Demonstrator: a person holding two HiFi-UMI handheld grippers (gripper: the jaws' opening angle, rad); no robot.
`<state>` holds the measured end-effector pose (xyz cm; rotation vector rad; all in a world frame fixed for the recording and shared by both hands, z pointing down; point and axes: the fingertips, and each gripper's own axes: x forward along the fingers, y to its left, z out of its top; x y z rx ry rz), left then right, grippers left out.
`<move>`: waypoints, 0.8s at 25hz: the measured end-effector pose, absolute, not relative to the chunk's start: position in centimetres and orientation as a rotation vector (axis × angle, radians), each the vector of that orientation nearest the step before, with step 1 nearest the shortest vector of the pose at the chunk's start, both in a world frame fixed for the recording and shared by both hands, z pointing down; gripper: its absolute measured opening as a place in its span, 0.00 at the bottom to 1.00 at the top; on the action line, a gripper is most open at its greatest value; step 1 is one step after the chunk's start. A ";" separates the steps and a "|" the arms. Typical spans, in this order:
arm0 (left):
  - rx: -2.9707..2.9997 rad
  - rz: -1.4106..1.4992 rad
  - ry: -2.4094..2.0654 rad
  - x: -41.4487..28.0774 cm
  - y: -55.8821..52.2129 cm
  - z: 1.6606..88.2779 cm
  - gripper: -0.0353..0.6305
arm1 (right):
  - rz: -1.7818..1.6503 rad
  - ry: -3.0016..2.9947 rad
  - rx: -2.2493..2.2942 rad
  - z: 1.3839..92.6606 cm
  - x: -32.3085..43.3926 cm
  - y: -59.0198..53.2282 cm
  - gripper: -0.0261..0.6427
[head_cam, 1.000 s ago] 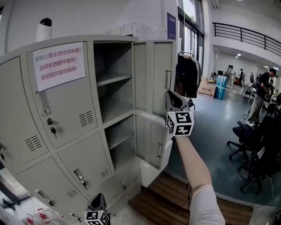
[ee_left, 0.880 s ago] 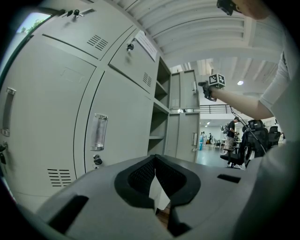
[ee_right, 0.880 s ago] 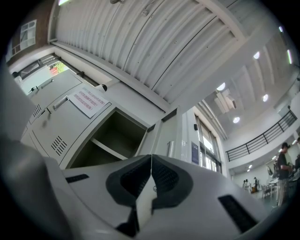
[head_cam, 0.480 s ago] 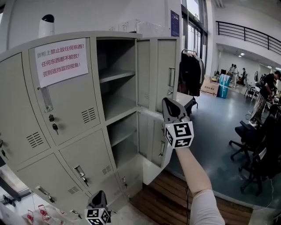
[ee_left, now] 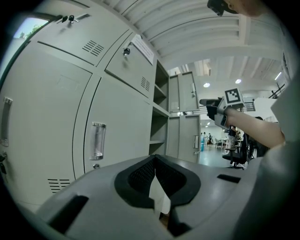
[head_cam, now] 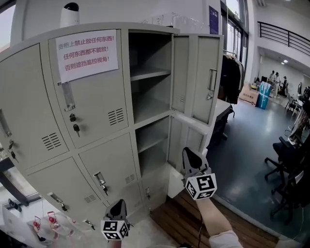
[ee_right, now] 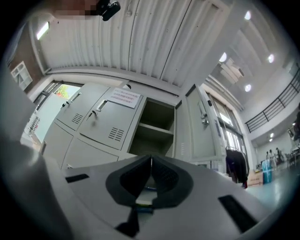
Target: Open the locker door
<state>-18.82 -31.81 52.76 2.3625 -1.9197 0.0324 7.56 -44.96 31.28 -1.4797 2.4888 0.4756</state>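
The left gripper (head_cam: 119, 205) and the right gripper (head_cam: 188, 154), both clenched on nothing, hover before the grey locker (head_cam: 92, 145), whose right-hand doors (head_cam: 204, 82) stand open.

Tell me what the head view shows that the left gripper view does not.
Only the head view: the white device on top of the locker, and the marker cube on the left gripper. Only the left gripper view: that gripper's jaw tips together, close up, and the ribbed ceiling. Both: the paper notice, the open locker doors, the right gripper.
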 end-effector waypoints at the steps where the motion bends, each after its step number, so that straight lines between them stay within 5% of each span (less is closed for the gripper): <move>1: 2.363 0.031 -1.925 -18.9 -31.8 52.6 0.07 | 0.449 2.501 -1.480 32.5 7.3 -44.7 0.06; 20: 2.365 0.035 -1.965 -19.6 -32.1 52.2 0.07 | 0.065 2.708 -1.413 47.1 -0.4 -38.7 0.06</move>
